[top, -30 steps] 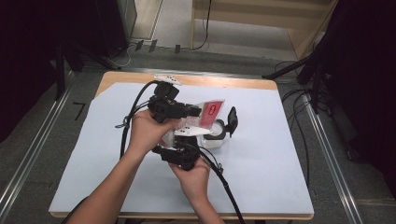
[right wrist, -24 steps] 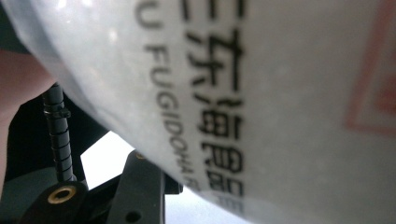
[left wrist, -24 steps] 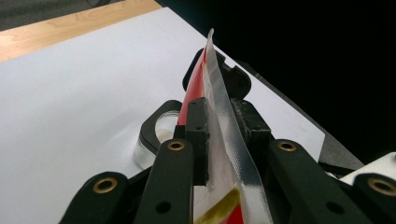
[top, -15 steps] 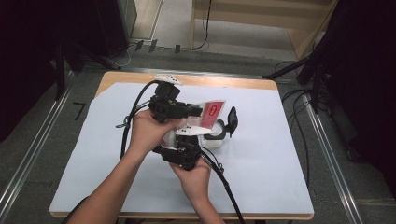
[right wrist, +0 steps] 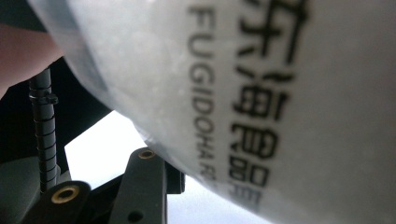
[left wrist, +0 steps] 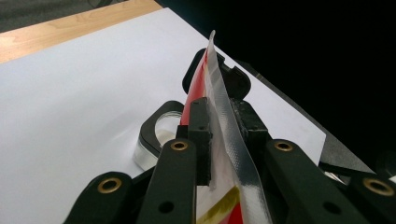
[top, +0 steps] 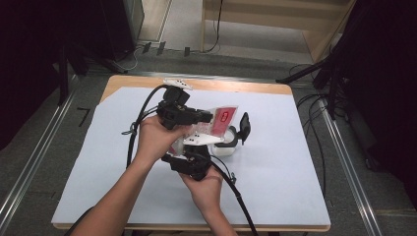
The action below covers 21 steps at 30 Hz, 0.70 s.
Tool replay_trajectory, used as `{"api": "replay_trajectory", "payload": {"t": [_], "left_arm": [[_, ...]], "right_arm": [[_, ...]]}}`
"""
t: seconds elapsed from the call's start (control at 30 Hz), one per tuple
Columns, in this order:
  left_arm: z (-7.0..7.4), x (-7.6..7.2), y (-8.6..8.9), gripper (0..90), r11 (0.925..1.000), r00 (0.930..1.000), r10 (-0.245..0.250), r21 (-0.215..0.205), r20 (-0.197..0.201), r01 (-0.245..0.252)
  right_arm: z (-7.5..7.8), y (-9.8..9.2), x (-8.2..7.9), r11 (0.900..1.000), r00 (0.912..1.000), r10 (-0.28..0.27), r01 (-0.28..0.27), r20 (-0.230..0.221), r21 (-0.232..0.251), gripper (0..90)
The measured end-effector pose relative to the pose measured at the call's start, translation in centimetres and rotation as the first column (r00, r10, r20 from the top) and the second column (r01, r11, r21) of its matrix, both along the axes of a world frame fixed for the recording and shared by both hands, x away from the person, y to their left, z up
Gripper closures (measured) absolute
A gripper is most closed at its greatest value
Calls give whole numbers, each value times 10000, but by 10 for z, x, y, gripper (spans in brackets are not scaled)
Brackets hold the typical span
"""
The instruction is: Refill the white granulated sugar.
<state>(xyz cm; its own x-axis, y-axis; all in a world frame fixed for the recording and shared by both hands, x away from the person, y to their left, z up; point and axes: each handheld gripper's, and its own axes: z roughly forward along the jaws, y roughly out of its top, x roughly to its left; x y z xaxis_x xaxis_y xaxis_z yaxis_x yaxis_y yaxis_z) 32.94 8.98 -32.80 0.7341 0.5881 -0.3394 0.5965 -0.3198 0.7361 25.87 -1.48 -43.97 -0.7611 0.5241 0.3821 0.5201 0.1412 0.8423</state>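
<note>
High view: a person at a table covered by a white sheet holds a pair of tongs in each hand, both meeting on a clear plastic pouch with a red label, lifted over the middle of the table. Just beside and below it stands a small clear jar with a black flip lid hanging open.

In the left gripper view, the left tongs are clamped nearly closed on the pouch's sealed top edge, and their jaws have just tightened a little. In the right gripper view, the right tongs sit against the pouch's printed body; whether they grip it I cannot tell.

The step appears to be opening or tipping the pouch over the jar. Next likely needs a firm pull at the seal while aiming at the jar mouth.
</note>
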Motion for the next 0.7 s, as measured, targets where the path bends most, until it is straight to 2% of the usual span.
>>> {"api": "replay_trajectory", "payload": {"t": [0.7], "left_arm": [[0,0,-1,778,9999,9998,-49,-90,184,50]], "right_arm": [[3,-2,1,9999,9997,-11,14,-224,154,635]]}}
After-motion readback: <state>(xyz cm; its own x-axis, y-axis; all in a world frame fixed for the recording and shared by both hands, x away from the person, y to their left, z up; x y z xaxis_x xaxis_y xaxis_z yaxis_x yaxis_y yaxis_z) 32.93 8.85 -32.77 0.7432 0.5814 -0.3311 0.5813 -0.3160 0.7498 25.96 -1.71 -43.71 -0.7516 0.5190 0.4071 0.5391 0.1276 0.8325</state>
